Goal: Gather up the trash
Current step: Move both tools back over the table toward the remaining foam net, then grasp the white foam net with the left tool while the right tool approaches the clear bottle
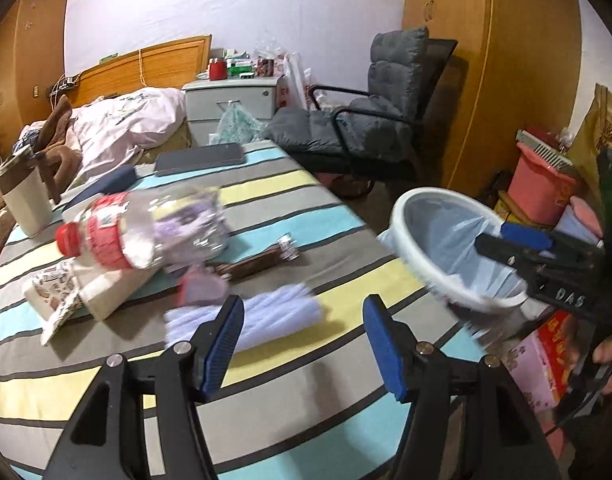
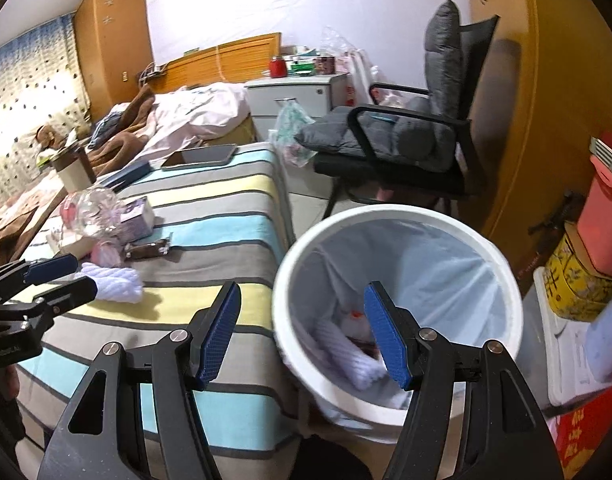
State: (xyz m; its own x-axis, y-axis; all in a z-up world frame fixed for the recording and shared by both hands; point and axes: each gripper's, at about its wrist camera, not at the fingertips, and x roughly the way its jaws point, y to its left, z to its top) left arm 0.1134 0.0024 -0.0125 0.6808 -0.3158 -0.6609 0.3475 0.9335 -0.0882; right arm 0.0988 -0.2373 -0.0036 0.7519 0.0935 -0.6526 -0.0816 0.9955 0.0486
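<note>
From the left wrist camera we see the left gripper [image 1: 303, 344] with its blue pads spread apart and nothing between them, above the striped bedspread [image 1: 265, 360]. Just beyond the pads lies a white rolled cloth [image 1: 261, 320], blurred, not touched by either pad. Farther up the bedspread from that cloth sit a crushed plastic bottle [image 1: 145, 232] with a red cap, a brown wrapper [image 1: 257, 262] and a printed packet [image 1: 53, 296]. To the right of the bedspread's edge stands the white trash bin [image 1: 458, 248], lined with a pale bag. The right gripper [image 1: 518, 244] reaches over the bin's rim from the right, its jaws apart and empty.

From the right wrist camera we see the right gripper [image 2: 301, 334] wide open, holding nothing; its right pad hangs over the trash bin's [image 2: 398, 296] mouth, its left pad over the bedspread [image 2: 209, 208]. Inside the bin lie white rolled pieces and something with a red spot. Left of the bin, the left gripper [image 2: 61, 278] is beside the white rolled cloth [image 2: 117, 284]; whether they touch we cannot tell.
</note>
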